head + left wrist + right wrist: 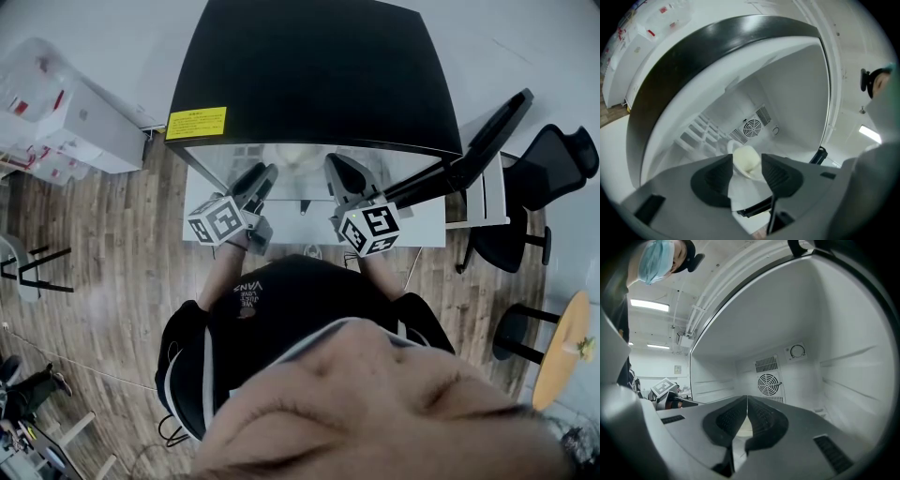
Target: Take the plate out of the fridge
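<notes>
Floor: I see a wood plank floor [94,281] all round the fridge.
Fridge: the fridge [309,75] has a black top and stands open toward me. Its inside is white and bare-walled.
Door: the fridge door [487,141] is swung out to the right side of the head view.
Chair: a black office chair [553,159] stands just beyond that door.
Left gripper: my left gripper [747,157] reaches into the opening, its 2 jaws spread wide.
Right gripper: my right gripper [746,399] is beside it at the opening. Its 2 jaws are pressed together tip to tip with nothing between them. A pale patch shows below them, too hidden to name.
Plate: the cream plate [749,165] lies inside the fridge on the compartment's white bottom, forward of the rear wall. In the left gripper view it sits in the gap between the spread jaw tips. I cannot tell whether a pad touches it.
Fan: a round fan grille [768,383] sits low on the rear wall, with a dial [798,351] up to its right.
Label: a yellow label [196,123] is stuck at the top's front left corner.
</notes>
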